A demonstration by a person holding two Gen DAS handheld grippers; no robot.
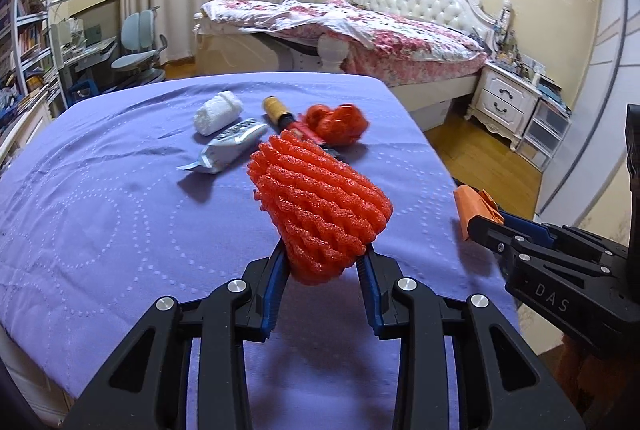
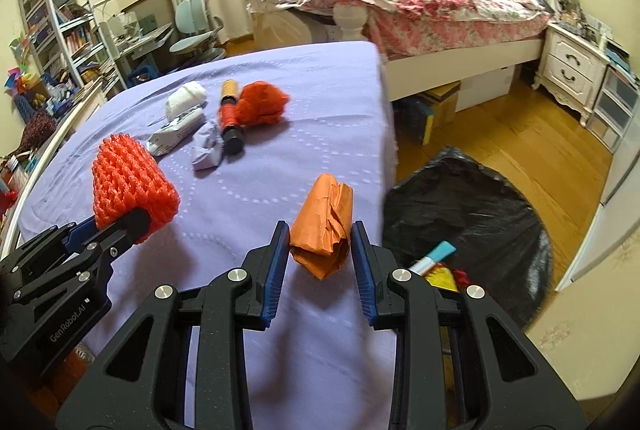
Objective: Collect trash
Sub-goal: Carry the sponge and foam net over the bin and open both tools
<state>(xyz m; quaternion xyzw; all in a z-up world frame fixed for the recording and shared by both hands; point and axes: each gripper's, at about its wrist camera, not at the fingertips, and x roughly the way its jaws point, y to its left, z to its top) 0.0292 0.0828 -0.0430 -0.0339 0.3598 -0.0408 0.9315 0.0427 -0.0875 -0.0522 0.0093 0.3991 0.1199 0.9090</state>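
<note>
Left tongs (image 1: 324, 262): clamped on foam net (image 1: 320, 205), raised over table.
Right tongs (image 2: 320, 254): clamped on orange wrapper (image 2: 324, 226), at table's right edge.
Table (image 1: 100, 189): purple cloth; carries remaining trash.
Bin bag (image 2: 464, 213): black, on floor right of table.
Remaining trash: white roll (image 1: 218, 111), packet (image 1: 230, 145), tube (image 1: 280, 113), red net (image 1: 336, 123), mid-table, clustered.

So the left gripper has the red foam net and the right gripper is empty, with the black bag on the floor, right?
Not quite: the right gripper is shut on an orange paper packet, as the right wrist view shows. The rest holds: left gripper, red foam net, black bag.
</note>
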